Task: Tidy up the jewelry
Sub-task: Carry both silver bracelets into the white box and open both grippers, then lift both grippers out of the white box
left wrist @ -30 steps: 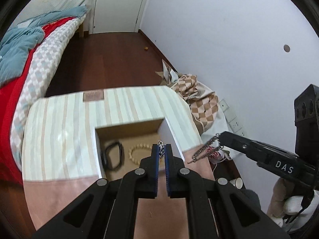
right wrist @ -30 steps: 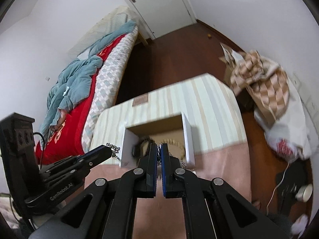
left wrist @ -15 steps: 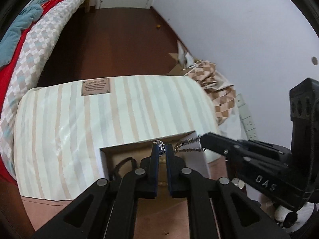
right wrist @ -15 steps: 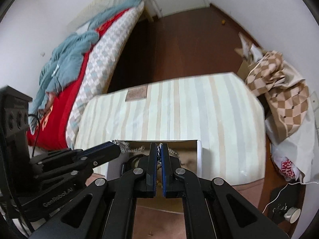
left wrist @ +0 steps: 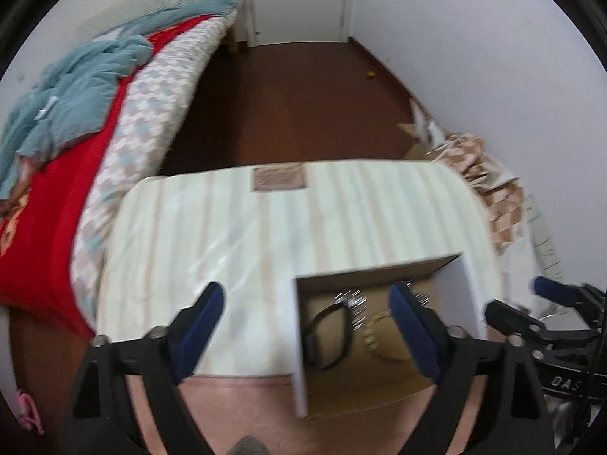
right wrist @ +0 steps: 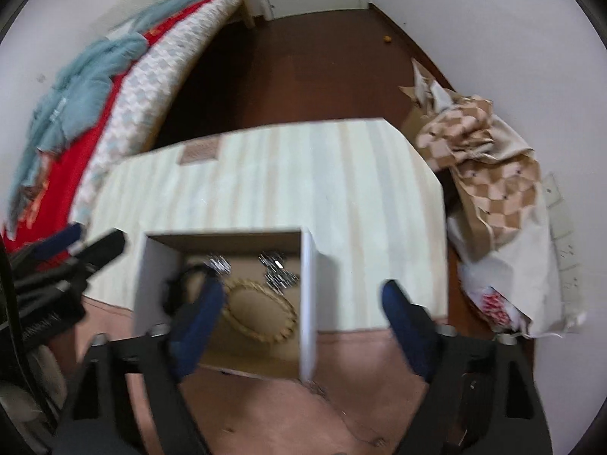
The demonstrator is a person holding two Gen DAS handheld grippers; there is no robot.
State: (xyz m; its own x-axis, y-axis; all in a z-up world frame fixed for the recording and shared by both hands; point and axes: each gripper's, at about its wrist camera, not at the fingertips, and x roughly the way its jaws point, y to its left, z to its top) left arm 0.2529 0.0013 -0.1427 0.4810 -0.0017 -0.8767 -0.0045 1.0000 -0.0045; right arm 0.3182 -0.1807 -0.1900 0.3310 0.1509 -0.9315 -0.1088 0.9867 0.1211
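I am looking into a bedroom in a home. A bed (left wrist: 125, 121) runs along the left wall, covered with a red blanket (left wrist: 57, 204), a pale diamond-patterned quilt (left wrist: 151, 121) and a crumpled blue-grey throw (left wrist: 76, 87). The floor (left wrist: 296, 102) is dark brown wood, the walls plain white, and a white door (left wrist: 299, 0) stands shut at the far end. Against the right wall lies a heap of brown-and-cream checked cloth (right wrist: 489, 178). Close to me is a striped cream surface (right wrist: 303, 174), like a mattress or low table.
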